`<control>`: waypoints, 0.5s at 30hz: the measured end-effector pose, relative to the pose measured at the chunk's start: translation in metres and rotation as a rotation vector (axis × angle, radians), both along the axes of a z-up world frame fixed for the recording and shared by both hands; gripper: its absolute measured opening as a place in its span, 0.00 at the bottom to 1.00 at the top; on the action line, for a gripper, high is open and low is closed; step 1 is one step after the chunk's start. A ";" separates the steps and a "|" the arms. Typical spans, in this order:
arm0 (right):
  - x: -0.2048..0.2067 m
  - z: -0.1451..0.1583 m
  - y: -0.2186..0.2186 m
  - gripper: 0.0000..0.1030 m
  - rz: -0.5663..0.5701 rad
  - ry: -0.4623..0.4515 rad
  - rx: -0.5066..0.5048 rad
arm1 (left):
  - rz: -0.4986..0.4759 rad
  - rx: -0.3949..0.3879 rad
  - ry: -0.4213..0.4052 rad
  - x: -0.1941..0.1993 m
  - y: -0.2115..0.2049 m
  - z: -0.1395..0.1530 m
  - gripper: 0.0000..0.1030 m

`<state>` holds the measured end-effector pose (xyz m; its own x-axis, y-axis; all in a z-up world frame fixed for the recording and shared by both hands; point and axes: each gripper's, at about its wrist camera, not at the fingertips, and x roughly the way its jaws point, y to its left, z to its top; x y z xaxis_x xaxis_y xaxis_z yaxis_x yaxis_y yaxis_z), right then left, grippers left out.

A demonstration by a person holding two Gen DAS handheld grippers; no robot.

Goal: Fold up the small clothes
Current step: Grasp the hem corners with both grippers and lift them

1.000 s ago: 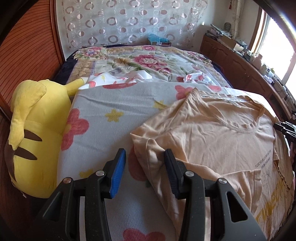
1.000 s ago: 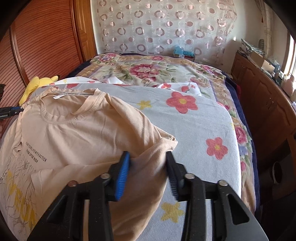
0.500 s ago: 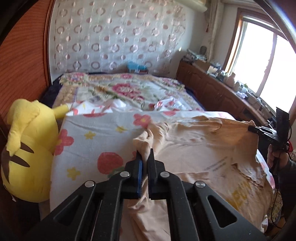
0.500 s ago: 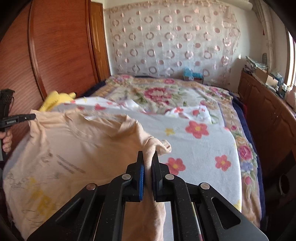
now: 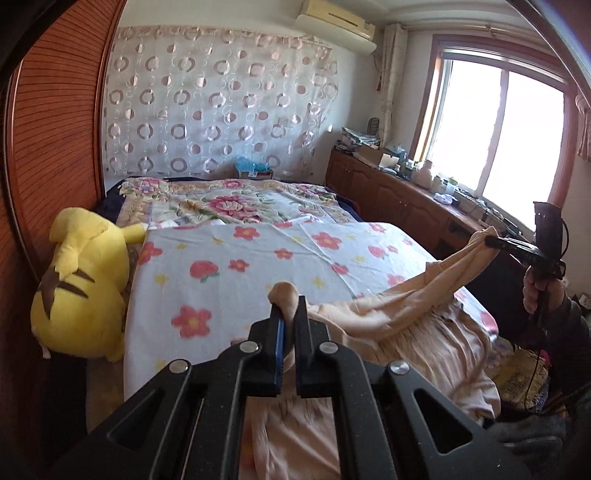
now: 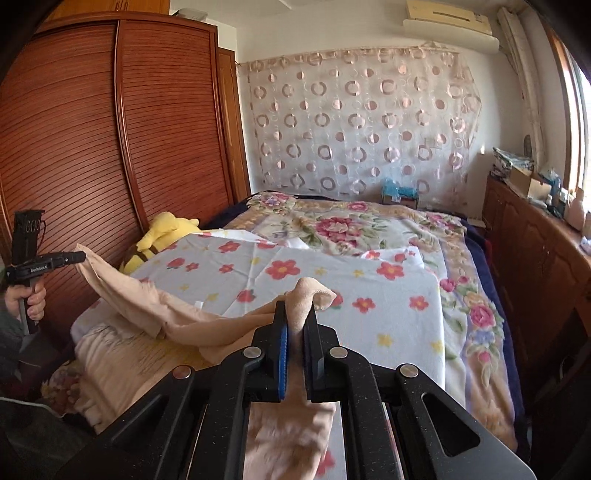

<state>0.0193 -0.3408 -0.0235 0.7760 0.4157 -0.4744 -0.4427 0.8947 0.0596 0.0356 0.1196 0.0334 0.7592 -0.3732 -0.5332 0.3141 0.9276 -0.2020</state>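
Two tools, left tool (image 5: 289,314) and right tool (image 6: 296,320), lately apart, now clamped on peach shirt (image 5: 399,325) corners; lifted off flowered blanket (image 5: 236,273). Fold begun.

Only one piece of lettering is showing clearly enough to read. At the left edge of the right wrist view, the left gripper (image 6: 79,256) is carrying small white print along the side of its black body, reading roughly "GenRobot.AI", though the letters are tiny and slightly blurred. Near the top of its upright black block, pale rounded marks are appearing, too faint to make out. The air conditioner (image 5: 338,26) in the upper middle of the left wrist view is showing no legible brand.
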 end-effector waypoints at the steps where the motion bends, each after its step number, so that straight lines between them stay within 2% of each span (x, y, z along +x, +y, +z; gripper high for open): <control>1: -0.010 -0.001 -0.003 0.06 -0.001 0.012 -0.008 | 0.000 -0.002 0.003 -0.008 0.000 -0.001 0.04; 4: -0.037 -0.001 -0.011 0.06 0.017 0.054 -0.029 | -0.007 -0.018 0.012 -0.032 0.005 -0.001 0.04; 7: -0.052 -0.009 -0.018 0.06 0.012 0.117 -0.046 | 0.015 0.020 0.021 -0.047 0.003 -0.007 0.05; 11: -0.044 -0.023 -0.019 0.07 -0.012 0.175 -0.054 | 0.023 0.048 0.055 -0.042 0.004 -0.018 0.26; 12: -0.044 -0.022 -0.017 0.10 -0.012 0.174 -0.051 | 0.044 0.049 0.057 -0.038 0.006 -0.019 0.31; 14: -0.040 -0.020 -0.014 0.14 -0.024 0.164 -0.056 | 0.079 0.050 0.068 -0.031 0.011 -0.020 0.36; 15: -0.037 -0.018 -0.012 0.20 -0.025 0.159 -0.055 | 0.088 0.041 0.073 -0.025 0.013 -0.020 0.36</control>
<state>-0.0178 -0.3533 -0.0415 0.6990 0.3669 -0.6138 -0.4092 0.9092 0.0775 0.0110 0.1327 0.0138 0.7468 -0.2841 -0.6013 0.2174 0.9588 -0.1830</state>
